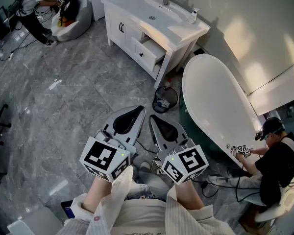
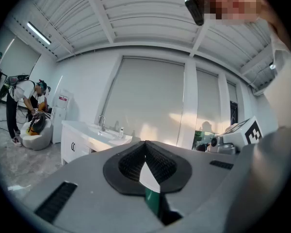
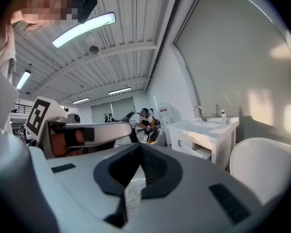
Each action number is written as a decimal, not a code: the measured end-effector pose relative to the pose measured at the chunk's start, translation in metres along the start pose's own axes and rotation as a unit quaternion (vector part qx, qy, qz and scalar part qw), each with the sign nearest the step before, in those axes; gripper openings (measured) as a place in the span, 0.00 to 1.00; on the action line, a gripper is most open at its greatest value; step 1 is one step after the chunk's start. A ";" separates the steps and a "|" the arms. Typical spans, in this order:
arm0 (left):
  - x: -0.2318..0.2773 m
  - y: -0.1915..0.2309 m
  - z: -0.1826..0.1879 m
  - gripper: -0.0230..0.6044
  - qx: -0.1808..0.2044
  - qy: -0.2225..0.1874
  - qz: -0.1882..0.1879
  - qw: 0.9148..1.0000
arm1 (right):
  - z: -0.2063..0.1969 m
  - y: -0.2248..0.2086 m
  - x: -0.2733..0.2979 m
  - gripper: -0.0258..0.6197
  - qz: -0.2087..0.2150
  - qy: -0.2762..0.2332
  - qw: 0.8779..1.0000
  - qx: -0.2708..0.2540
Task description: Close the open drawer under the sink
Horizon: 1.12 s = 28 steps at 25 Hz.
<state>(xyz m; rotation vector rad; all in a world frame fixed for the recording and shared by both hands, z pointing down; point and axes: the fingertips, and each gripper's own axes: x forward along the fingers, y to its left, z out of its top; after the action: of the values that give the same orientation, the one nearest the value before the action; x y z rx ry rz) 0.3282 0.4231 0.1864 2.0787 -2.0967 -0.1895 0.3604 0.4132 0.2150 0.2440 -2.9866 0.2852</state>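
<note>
The white vanity (image 1: 118,23) with its sink (image 1: 154,11) stands at the far side of the room. One drawer (image 1: 151,52) under the right half of the sink is pulled out; it also shows in the right gripper view as the drawer (image 3: 204,152). My left gripper (image 1: 139,110) and right gripper (image 1: 152,117) are held side by side near my body, well short of the vanity, pointing toward it. Both are shut with nothing between the jaws. The left gripper (image 2: 145,142) sees the vanity (image 2: 85,136) far off; the right gripper (image 3: 139,145) does too.
A white bathtub (image 1: 216,106) lies right of the vanity, with a black wire bin (image 1: 165,98) between them. One person (image 1: 277,163) crouches at the tub's near end; another (image 1: 33,6) bends over a beanbag (image 1: 74,12) at the far left. Grey marble floor (image 1: 63,97) stretches ahead.
</note>
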 end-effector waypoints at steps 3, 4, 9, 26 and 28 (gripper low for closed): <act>-0.002 0.006 0.000 0.06 0.002 0.001 -0.002 1.000 | -0.002 0.001 0.005 0.05 -0.003 0.001 1.000 0.003; -0.002 0.008 0.000 0.06 0.002 0.000 -0.003 1.000 | -0.002 0.002 0.007 0.05 -0.004 0.001 1.000 0.003; -0.007 0.017 -0.002 0.06 0.007 0.003 -0.007 1.000 | -0.005 0.005 0.016 0.05 -0.013 -0.002 1.000 0.006; -0.022 0.059 -0.008 0.06 0.021 0.006 0.003 1.000 | -0.020 0.010 0.045 0.05 -0.024 0.000 1.000 0.019; -0.014 0.063 -0.011 0.06 0.023 0.008 0.004 1.000 | -0.022 0.002 0.052 0.05 -0.023 0.001 1.000 0.022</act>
<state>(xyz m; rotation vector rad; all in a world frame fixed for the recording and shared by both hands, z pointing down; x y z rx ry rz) 0.2694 0.4382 0.2099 2.0910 -2.1186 -0.1234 0.3121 0.4121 0.2437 0.3159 -2.9709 0.3455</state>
